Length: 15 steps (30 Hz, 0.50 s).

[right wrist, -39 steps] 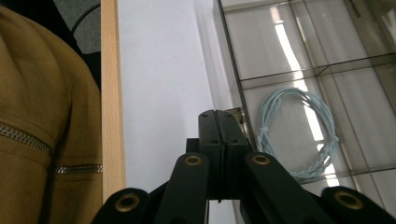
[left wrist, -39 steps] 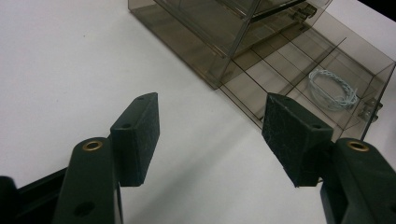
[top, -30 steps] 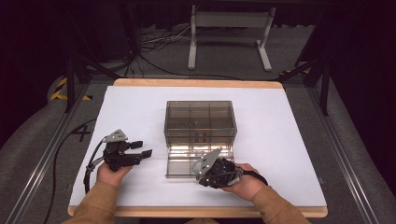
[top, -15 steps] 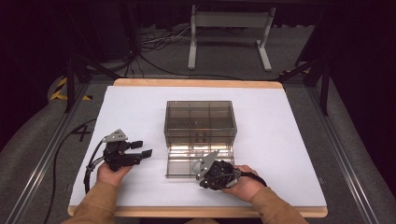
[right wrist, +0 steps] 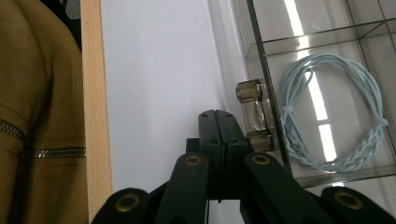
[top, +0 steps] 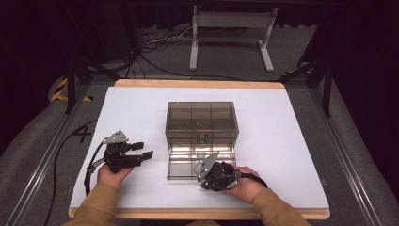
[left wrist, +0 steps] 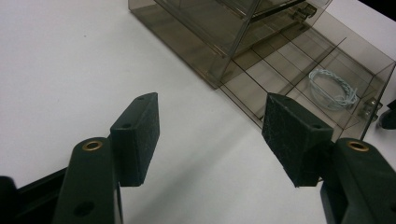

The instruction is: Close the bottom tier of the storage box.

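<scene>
Two grippers sat on the white table, one on each side of the drawer that stood pulled out from the smoky box toward 6 o'clock. Little had changed over the last second: the right gripper had only eased a touch toward the near edge, and the drawer stood out as far as before. In the right gripper view its jaws were pressed flat together with nothing between them, their tips just beside the clear handle, at the handle's 9 o'clock, not around it. A coil of pale blue cord lay in the front compartment just behind that handle, at its 3 o'clock. The left gripper rested at 9 o'clock of the drawer, well apart from it, and had not stirred; its jaws gaped wide and held nothing, with the cord showing beyond them at 2 o'clock. Judging from this, the pull was likely done and the cord lay exposed, ready to be picked out, which would first need a gripper opened over it.
</scene>
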### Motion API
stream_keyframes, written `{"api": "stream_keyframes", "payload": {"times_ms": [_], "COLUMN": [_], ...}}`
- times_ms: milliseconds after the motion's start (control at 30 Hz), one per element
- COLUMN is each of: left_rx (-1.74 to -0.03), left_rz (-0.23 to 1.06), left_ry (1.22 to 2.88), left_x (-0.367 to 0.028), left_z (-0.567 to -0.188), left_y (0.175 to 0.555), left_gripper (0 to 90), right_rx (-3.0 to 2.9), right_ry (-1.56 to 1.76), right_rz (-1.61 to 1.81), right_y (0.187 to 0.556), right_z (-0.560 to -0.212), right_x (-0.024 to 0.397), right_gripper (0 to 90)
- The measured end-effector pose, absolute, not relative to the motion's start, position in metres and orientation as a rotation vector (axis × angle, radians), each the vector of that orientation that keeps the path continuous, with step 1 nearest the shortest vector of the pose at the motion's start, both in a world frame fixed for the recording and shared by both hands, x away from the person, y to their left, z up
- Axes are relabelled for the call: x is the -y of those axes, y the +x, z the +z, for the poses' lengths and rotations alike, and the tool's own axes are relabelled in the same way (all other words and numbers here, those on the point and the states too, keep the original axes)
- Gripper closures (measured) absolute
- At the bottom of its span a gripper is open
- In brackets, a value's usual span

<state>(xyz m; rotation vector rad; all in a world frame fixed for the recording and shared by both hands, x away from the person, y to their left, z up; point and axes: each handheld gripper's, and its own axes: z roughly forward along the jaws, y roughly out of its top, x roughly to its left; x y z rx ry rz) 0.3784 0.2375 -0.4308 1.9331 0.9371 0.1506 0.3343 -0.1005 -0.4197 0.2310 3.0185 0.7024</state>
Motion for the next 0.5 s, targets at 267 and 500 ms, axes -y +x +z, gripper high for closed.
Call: {"api": "stream_keyframes", "payload": {"times_ms": [267,500], "left_rx": [-0.937,-0.937], "left_rz": [0.149,0.150], "left_ry": [1.935,1.931], "left_x": [-0.2377,-0.2377], "left_z": [-0.4307,-0.4307], "left_y": [0.3783,0.3782], "left_gripper": [37.6,37.6], "right_rx": [-3.014,-3.015], "right_ry": [0.242,0.266], "right_rz": [0.697,0.689], "right_y": [0.3355,0.3372], "right_z": [-0.4211,-0.4203], "right_x": [0.1004,0.1007], "right_gripper": [90.0,90.0]}}
